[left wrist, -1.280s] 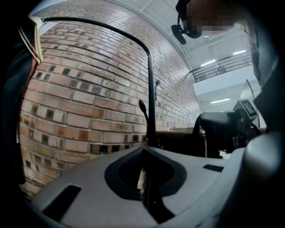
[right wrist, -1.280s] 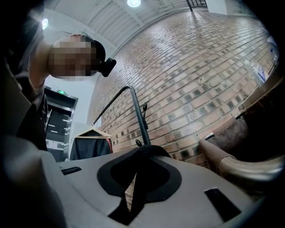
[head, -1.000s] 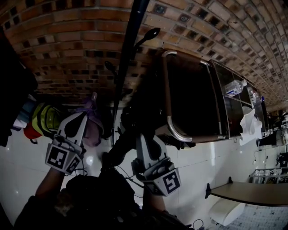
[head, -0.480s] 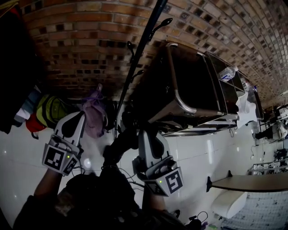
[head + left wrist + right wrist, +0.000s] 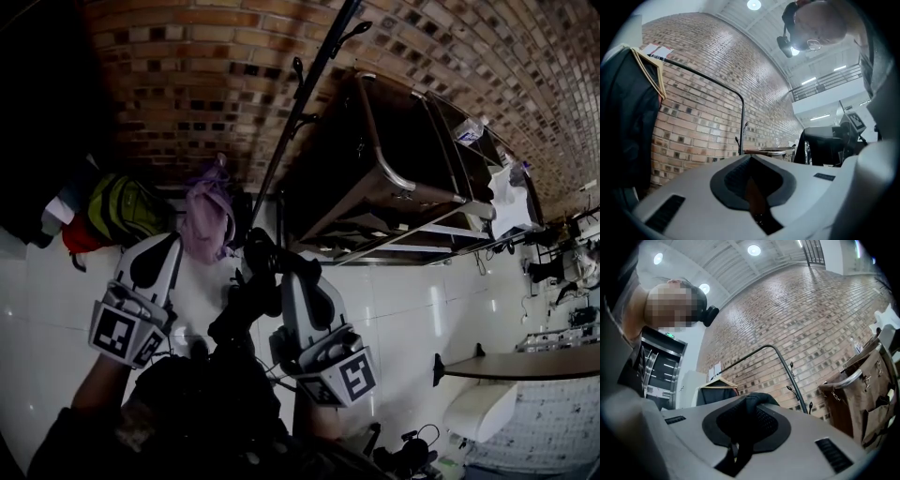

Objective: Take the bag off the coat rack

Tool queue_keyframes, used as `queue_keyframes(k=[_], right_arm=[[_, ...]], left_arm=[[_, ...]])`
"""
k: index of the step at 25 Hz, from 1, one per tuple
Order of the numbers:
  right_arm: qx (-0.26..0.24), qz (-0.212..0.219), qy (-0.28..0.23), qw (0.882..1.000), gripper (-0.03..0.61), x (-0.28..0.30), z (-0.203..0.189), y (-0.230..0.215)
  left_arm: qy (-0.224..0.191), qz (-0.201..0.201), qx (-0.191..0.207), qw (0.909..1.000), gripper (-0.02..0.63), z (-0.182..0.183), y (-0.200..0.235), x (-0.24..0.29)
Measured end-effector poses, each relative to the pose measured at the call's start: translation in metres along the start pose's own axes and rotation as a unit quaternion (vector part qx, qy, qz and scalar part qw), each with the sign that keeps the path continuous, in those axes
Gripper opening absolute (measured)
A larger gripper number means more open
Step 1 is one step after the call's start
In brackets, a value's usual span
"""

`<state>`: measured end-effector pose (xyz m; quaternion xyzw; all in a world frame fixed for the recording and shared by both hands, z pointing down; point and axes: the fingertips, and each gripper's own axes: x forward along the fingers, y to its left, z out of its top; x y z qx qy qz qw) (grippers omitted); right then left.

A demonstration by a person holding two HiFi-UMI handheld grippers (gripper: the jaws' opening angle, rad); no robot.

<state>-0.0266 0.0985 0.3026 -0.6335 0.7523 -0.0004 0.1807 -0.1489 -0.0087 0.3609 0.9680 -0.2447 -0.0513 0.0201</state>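
Note:
In the head view my right gripper is shut on the black strap of a dark bag, which hangs low against the person's body. In the right gripper view the strap bulges out between the closed pads of the right gripper. The black coat rack pole with its hooks rises just beyond the strap. The strap's loop looks apart from the pole. My left gripper stands to the left, shut, with nothing seen in it. In its own view the left gripper has its jaws together.
A dark brown trunk with a metal handle stands right of the pole. A purple bag and a green backpack lie by the brick wall. A table is at the right. A dark coat hangs on a rail.
In the head view the rack pole, trunk and wall have swung up and to the right. Both grippers stay about where they were, the right one still holding the strap.

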Motion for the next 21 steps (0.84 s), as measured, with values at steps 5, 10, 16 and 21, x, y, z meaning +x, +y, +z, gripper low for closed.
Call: queue_keyframes(k=[5, 10, 16, 21], right_arm=[[0.002, -0.005, 0.002, 1.0, 0.046, -0.02, -0.001, 0.04], [0.003, -0.007, 0.0, 1.0, 0.046, -0.029, 0.006, 0.06], [0.009, 0.005, 0.001, 1.0, 0.046, -0.029, 0.014, 0.06], [0.009, 0.021, 0.009, 1.0, 0.046, -0.026, 0.016, 0.057]], left_arm=[[0.005, -0.007, -0.001, 1.0, 0.04, 0.008, -0.01, -0.044], [0.004, -0.011, 0.0, 0.9999, 0.04, 0.018, -0.016, -0.064], [-0.003, -0.011, -0.001, 0.9999, 0.04, 0.03, -0.024, -0.058], [-0.01, -0.005, -0.011, 0.9999, 0.04, 0.037, -0.031, -0.05]])
